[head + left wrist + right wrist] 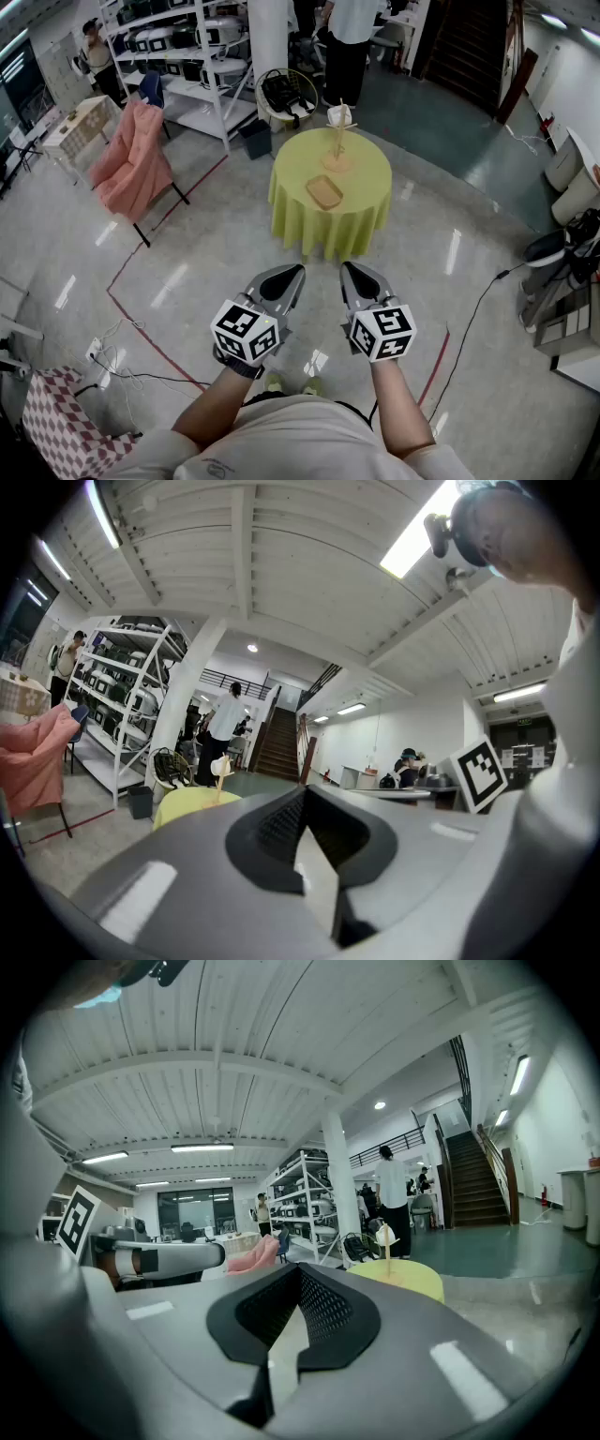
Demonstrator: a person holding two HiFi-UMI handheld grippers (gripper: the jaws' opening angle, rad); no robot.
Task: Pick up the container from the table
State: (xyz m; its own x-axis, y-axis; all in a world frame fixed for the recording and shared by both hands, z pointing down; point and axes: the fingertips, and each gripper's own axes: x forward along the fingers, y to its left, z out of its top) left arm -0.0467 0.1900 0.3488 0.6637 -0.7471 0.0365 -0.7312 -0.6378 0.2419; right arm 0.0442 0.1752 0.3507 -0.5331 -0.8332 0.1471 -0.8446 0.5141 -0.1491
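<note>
A shallow tan container [324,192] lies on a round table with a yellow-green cloth [291,183], several steps ahead of me. Behind it on the cloth stands a wooden stand with a white top [338,131]. My left gripper [289,275] and right gripper [353,272] are held side by side over the floor, well short of the table, both shut and empty. In the left gripper view the left gripper [305,803] points past the table [192,803]. The right gripper [298,1283] has the table [412,1279] at its right. The container does not show in either gripper view.
A chair draped in pink cloth [136,159] stands left of the table. Metal shelves [187,47], a basket [286,94] and a dark bin [255,138] are behind it. A person [347,37] stands beyond the table. Red floor tape [141,328], cables and a checkered seat [56,422] lie nearby.
</note>
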